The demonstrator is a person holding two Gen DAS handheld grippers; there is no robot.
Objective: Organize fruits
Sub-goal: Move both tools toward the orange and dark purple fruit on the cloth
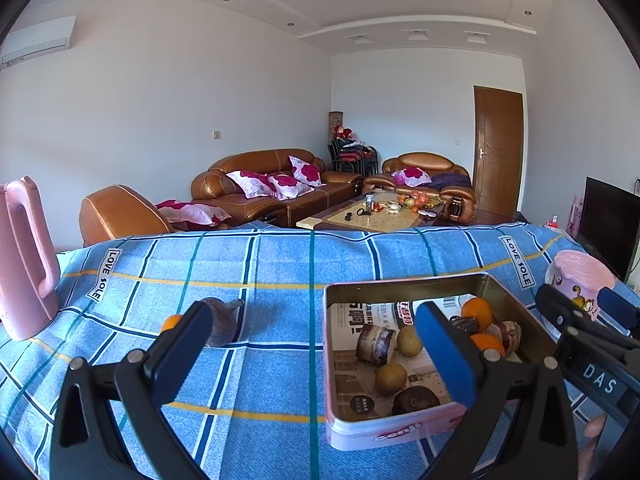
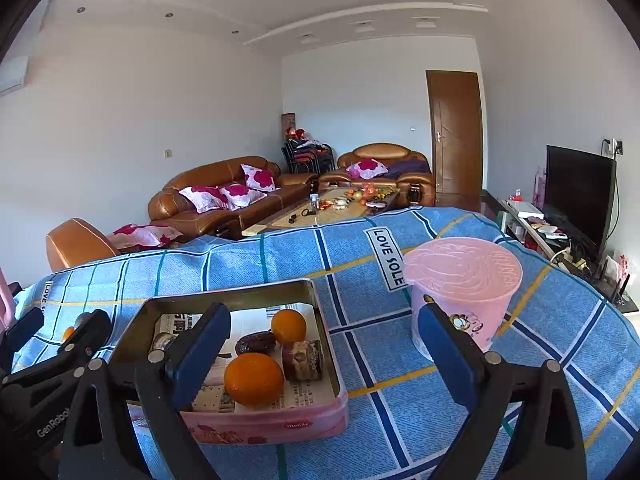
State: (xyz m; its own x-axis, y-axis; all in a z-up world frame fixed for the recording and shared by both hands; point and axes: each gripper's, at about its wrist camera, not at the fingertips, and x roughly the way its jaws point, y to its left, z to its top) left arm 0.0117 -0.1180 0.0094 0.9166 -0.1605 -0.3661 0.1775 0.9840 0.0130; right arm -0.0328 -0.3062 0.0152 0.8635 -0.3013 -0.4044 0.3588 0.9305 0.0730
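While your left gripper [image 1: 316, 344] and right gripper [image 2: 324, 344] stand wide with nothing between their pads, the pink tin [image 2: 280, 426] sits on the blue checked cloth [image 1: 248, 384], lined with newsprint and holding oranges [image 2: 254, 378], brown fruits [image 1: 390, 378] and a date [image 2: 255, 342]. "LOVE SOLE" marks the cloth.

hidden: my left finger [image 1: 184, 344] covers part of the small orange [image 1: 171, 322] | cut off: pink jug [image 1: 24, 264] at left frame edge
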